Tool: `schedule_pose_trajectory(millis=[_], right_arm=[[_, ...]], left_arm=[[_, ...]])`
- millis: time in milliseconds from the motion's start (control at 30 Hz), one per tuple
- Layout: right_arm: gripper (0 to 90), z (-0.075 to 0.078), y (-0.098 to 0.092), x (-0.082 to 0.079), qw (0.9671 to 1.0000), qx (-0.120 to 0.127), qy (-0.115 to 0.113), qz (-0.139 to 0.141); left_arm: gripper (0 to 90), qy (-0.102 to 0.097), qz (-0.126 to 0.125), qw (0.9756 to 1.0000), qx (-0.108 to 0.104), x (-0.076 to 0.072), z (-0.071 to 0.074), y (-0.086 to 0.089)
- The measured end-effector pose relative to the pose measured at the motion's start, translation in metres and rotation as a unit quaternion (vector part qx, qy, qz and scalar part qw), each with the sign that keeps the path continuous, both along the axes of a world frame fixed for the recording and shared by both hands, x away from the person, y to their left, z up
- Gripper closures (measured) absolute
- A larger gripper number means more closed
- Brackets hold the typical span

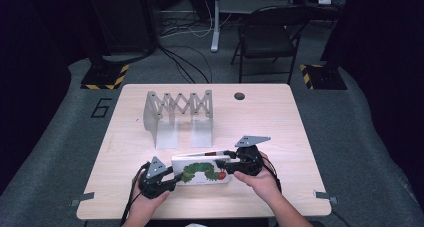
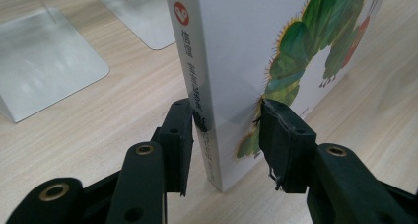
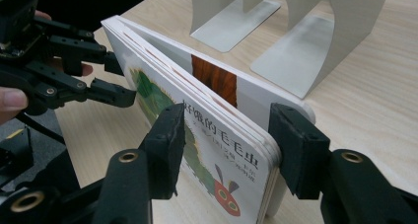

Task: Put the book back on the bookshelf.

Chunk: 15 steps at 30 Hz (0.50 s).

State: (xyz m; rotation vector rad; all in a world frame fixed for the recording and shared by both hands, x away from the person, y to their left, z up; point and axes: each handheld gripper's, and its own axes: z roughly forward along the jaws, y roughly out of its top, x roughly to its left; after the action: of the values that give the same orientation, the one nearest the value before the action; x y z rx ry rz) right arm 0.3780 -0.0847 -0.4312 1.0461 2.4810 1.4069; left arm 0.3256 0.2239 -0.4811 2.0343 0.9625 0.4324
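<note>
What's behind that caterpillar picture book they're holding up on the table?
Behind the caterpillar picture book stands a folding metal book rack, its flat base plates resting on the wooden table. The upright book hides the strip of table directly behind it.

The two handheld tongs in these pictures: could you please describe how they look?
Both the left tongs and right tongs are matte black, each topped by a grey three-cornered plate. The linked arms carry brass-coloured pivot bushings and end in blocky black pads, one frayed at its edge. A black cable trails from the left one. No sleeves are visible on the forearms.
</note>
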Motion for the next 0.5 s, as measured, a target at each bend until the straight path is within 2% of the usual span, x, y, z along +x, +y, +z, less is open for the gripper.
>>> schedule_pose_trajectory(millis=[67, 167, 267, 367, 500], right_arm=[[47.5, -0.001, 0.0, -0.004, 1.0, -0.006, 0.003, 0.001], [46.0, -0.008, 0.001, -0.014, 0.9992, -0.04, 0.003, 0.009], [45.9, -0.013, 0.002, -0.02, 0.9982, -0.058, 0.009, 0.012], [45.5, -0.018, 0.002, -0.022, 0.9976, -0.066, 0.013, 0.017], [44.9, -0.023, 0.004, -0.022, 0.9977, -0.062, 0.022, 0.013]], left_arm=[[57.0, -0.002, 0.0, 1.0, -0.004, -0.002, 0.0, -0.001], [54.5, 0.002, -0.006, 1.0, 0.0, -0.004, 0.001, -0.004], [54.5, 0.0, -0.013, 0.9999, 0.004, -0.008, 0.001, -0.005], [54.4, -0.003, -0.018, 0.9998, 0.003, -0.01, 0.001, -0.004], [52.7, 0.005, -0.029, 0.9996, 0.005, -0.011, 0.001, -0.003]])
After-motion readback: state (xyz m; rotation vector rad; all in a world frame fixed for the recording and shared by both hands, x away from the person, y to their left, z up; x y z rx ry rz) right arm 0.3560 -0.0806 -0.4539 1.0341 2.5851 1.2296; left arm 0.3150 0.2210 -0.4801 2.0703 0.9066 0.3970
